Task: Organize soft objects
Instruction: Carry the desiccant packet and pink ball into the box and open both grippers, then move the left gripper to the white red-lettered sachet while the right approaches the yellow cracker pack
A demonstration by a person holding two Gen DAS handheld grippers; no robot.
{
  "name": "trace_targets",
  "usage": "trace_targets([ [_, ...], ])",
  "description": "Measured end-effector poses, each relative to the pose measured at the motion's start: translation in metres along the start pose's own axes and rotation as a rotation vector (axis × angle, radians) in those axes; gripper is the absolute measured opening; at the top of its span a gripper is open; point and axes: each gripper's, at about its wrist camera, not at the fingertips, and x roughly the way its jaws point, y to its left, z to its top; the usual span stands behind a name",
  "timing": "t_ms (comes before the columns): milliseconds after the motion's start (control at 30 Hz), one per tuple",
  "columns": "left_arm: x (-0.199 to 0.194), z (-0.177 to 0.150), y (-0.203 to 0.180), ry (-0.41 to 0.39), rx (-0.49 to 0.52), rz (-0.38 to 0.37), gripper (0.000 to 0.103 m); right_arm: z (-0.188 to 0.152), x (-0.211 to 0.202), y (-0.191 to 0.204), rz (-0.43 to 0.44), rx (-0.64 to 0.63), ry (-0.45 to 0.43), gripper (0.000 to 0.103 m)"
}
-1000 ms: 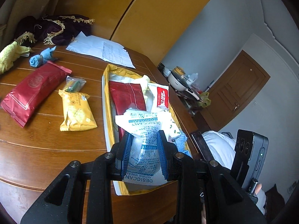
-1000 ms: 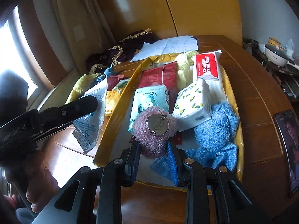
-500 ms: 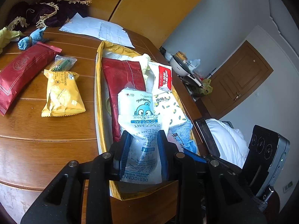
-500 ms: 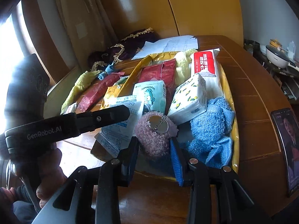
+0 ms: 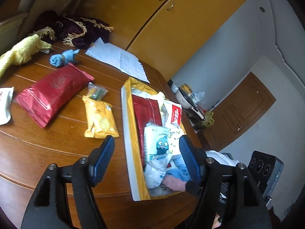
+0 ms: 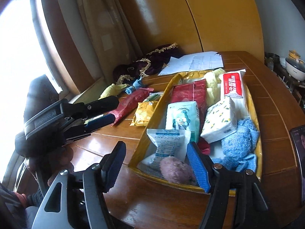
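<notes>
The left gripper (image 5: 146,147) stood wide apart with nothing between its pads, low in the frame over the near end of the tray (image 5: 126,133). The right gripper (image 6: 155,159) was also spread wide and empty, its blue pads flanking the tray's near corner at the bottom centre of its view.

Just ahead of the right gripper lay the pink puff (image 6: 176,168), and behind it the desiccant bag (image 6: 167,145), both inside the tray. Further up the frame sat a cartoon pack (image 6: 182,119), a lemon-print tissue pack (image 6: 219,123), a blue towel (image 6: 239,145), a red pouch (image 6: 190,93) and a red-and-white pack (image 6: 233,85).

In the left view, a yellow snack bag (image 5: 100,118) lay on the table (image 5: 47,148) left of the tray, with a second red pouch (image 5: 52,93), a rolled blue cloth (image 5: 63,58) and a yellow cloth (image 5: 21,53) toward the upper left. Papers (image 5: 118,61) lay above the tray.
</notes>
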Motion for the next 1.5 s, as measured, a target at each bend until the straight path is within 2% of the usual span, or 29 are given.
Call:
trace_targets([
  [33,-0.004,0.001,0.003,-0.015,0.001,0.016,0.069,0.0,0.002,0.003,0.014,-0.001,-0.002,0.077],
  [100,-0.011,0.004,0.011,-0.043,0.002,0.05,0.069,0.001,0.007,0.008,0.029,-0.002,0.003,0.08],
  [400,-0.03,0.014,0.044,-0.107,-0.055,0.138,0.07,0.008,0.033,0.041,0.109,-0.06,0.044,0.082],
  [733,-0.046,0.02,0.071,-0.146,-0.106,0.19,0.07,0.017,0.057,0.05,0.129,-0.057,0.092,0.082],
  [1000,-0.061,0.025,0.085,-0.183,-0.134,0.221,0.07,0.035,0.079,0.078,0.079,-0.126,0.128,0.082],
  [1133,-0.07,0.029,0.095,-0.208,-0.156,0.237,0.07,0.06,0.108,0.092,-0.003,-0.16,0.165,0.082],
  [1233,-0.073,0.03,0.102,-0.21,-0.175,0.25,0.07,0.076,0.141,0.086,-0.067,-0.129,0.247,0.082],
  [1333,-0.076,0.03,0.108,-0.21,-0.188,0.266,0.07,0.08,0.168,0.082,-0.142,-0.146,0.312,0.082],
  [1500,-0.081,0.029,0.119,-0.22,-0.203,0.291,0.07,0.082,0.196,0.074,-0.231,-0.165,0.36,0.082],
])
